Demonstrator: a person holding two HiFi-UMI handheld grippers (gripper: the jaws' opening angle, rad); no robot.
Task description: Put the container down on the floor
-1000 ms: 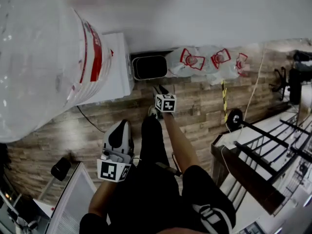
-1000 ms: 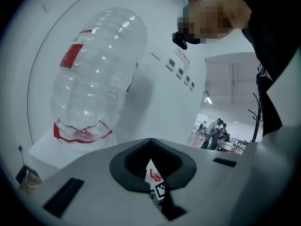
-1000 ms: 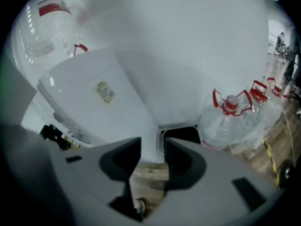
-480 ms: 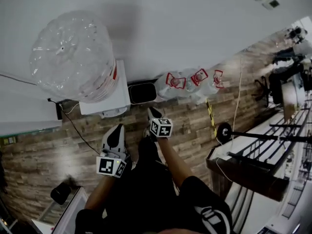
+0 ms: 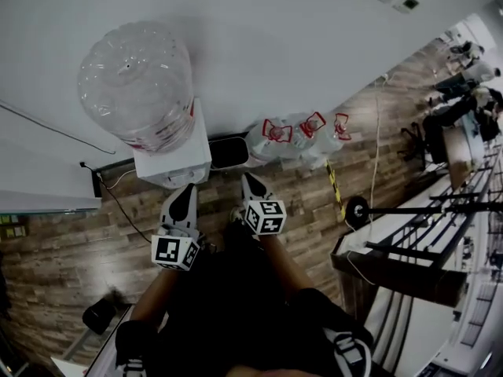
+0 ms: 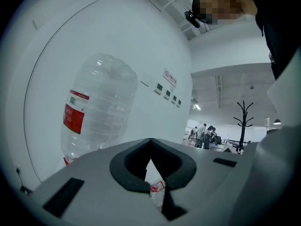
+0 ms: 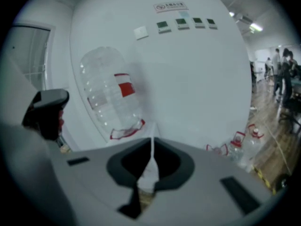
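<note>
Several empty clear containers (image 5: 302,136) with red handles lie on the wood floor against the white wall; they also show in the right gripper view (image 7: 237,145). A big clear water bottle (image 5: 137,81) with a red label stands upturned on a white dispenser (image 5: 177,170). My left gripper (image 5: 185,193) is shut and empty, held level in front of the dispenser, facing the bottle (image 6: 96,112). My right gripper (image 5: 247,182) hangs beside it, well above the floor containers. Its jaws (image 7: 152,140) have just closed, with nothing between them.
A black bin (image 5: 229,151) stands between the dispenser and the containers. Dark desks and frames (image 5: 409,242) fill the right side. A black object (image 5: 98,314) sits on the floor at lower left. A coat stand (image 6: 243,121) and people are far off.
Both grippers have risen away from the floor, the right one more. The head view has tilted up, so the big bottle looks smaller and more wall shows.
</note>
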